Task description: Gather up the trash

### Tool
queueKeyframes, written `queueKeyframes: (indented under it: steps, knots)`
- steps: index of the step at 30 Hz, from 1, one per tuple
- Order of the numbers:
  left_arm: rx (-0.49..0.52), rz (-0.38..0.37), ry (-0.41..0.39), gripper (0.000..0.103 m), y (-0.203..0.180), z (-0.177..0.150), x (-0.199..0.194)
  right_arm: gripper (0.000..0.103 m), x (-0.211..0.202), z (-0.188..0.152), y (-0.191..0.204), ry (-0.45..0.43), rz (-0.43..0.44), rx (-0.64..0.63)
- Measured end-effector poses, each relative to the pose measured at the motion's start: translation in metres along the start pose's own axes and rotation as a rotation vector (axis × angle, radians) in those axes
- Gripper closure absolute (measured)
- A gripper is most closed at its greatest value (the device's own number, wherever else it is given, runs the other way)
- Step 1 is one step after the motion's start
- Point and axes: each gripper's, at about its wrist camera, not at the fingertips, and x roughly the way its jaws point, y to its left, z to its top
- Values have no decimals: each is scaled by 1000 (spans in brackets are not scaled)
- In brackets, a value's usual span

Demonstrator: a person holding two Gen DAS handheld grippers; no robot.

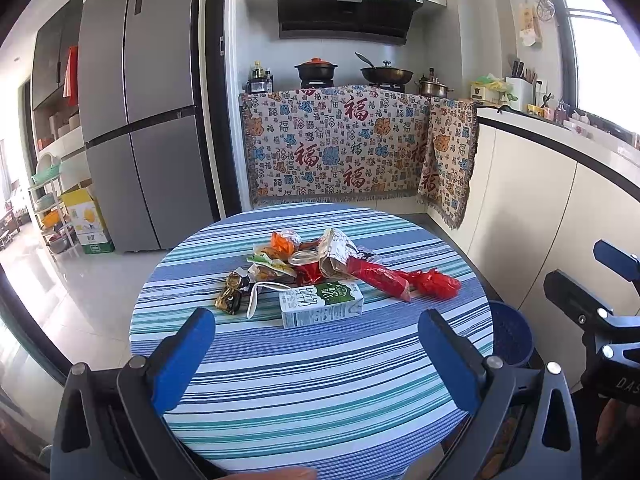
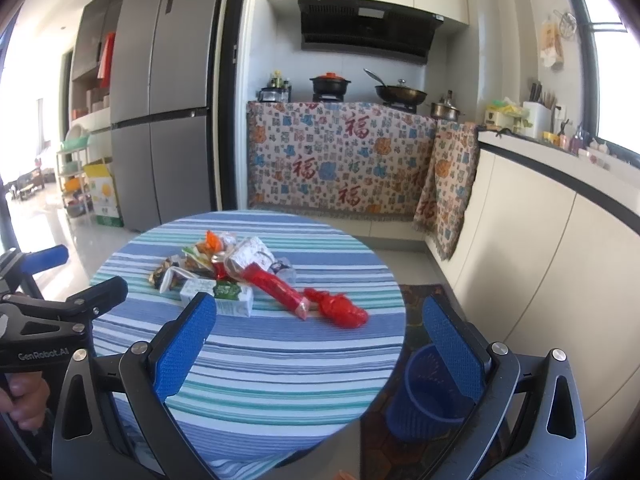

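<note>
Holding both jaws wide and empty, you risk knocking the milk carton (image 1: 321, 305) at twelve o'clock off the desk (image 1: 304, 392), missing the bin (image 2: 430, 394).

Your left gripper (image 1: 316, 336): blue fingers (image 1: 182, 360) cover table edge; body cut off by bottom edge. Your right gripper (image 2: 320, 334): left finger hides near corner of milk carton (image 2: 236, 300), right finger overlaps rim of blue bin (image 2: 426, 392). In left view, bin (image 1: 512, 336) mostly hidden behind table (image 1: 320, 392). Trash pile (image 1: 288, 260): wrappers overlap, lower pieces hidden, print too small to read. Items on counter (image 2: 560, 136) too small to tell. Your hand (image 2: 24, 396) cut off at left edge.
</note>
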Motion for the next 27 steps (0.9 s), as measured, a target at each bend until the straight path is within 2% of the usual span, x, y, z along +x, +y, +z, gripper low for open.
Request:
queueKeyframes:
  steps: [3,8,13,15,18,20,25,27]
  knots:
    - [-8,-31,5,0,4,-3,6,0,4,-2,-2,8,-1,3]
    - [-23,-87,65,0,19,-15,33,0,17,-10,-7,36,-4,12]
    - [43,-7,147,0,29,-38,71,0,46,-25,-13,88,13,19]
    - [43,2,195,0,36,-46,89,0,61,-33,-14,123,23,18]
    - [-10,-58,295,0,52,-54,118,0,81,-46,-15,179,21,6]
    - [-29,-107,321,0,61,-56,135,0,88,-55,-15,208,24,8]
    - [57,-242,368,0,64,-46,184,0,94,-66,-14,235,39,11]
    - [87,-264,381,0,64,-43,203,0,96,-69,-14,239,39,11]
